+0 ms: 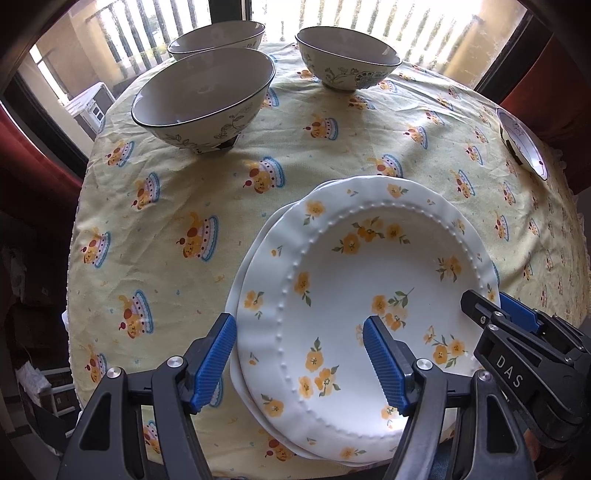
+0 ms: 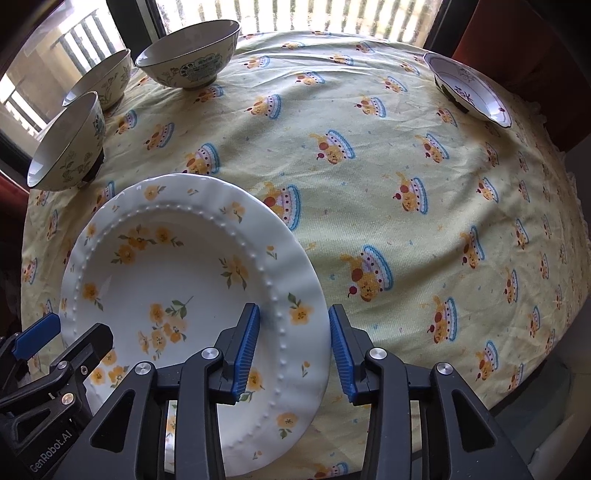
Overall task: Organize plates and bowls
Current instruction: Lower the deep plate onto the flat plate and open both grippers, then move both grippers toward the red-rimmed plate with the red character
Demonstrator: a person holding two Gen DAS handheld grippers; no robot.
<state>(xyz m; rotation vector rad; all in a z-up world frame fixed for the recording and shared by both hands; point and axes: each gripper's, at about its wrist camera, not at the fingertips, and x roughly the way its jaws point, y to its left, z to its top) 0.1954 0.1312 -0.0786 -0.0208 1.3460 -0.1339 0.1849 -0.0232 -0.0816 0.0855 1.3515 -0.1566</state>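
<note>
A white plate with yellow flowers (image 1: 354,280) lies on top of another white plate whose edge (image 1: 243,266) shows at its left; the top plate also shows in the right wrist view (image 2: 177,280). My left gripper (image 1: 299,354) is open, its fingers straddling the plates' left rim. My right gripper (image 2: 293,343) is open, its fingers straddling the right rim; it also shows in the left wrist view (image 1: 491,314). Three patterned bowls (image 1: 203,96) (image 1: 218,37) (image 1: 347,59) stand at the table's far side. A small shallow dish (image 2: 469,88) sits far right.
The round table carries a yellow cake-print cloth (image 2: 388,177). A window with railings (image 1: 369,14) lies behind the bowls. Red curtains (image 1: 33,158) hang at the sides. Bare cloth lies between the plates and the bowls.
</note>
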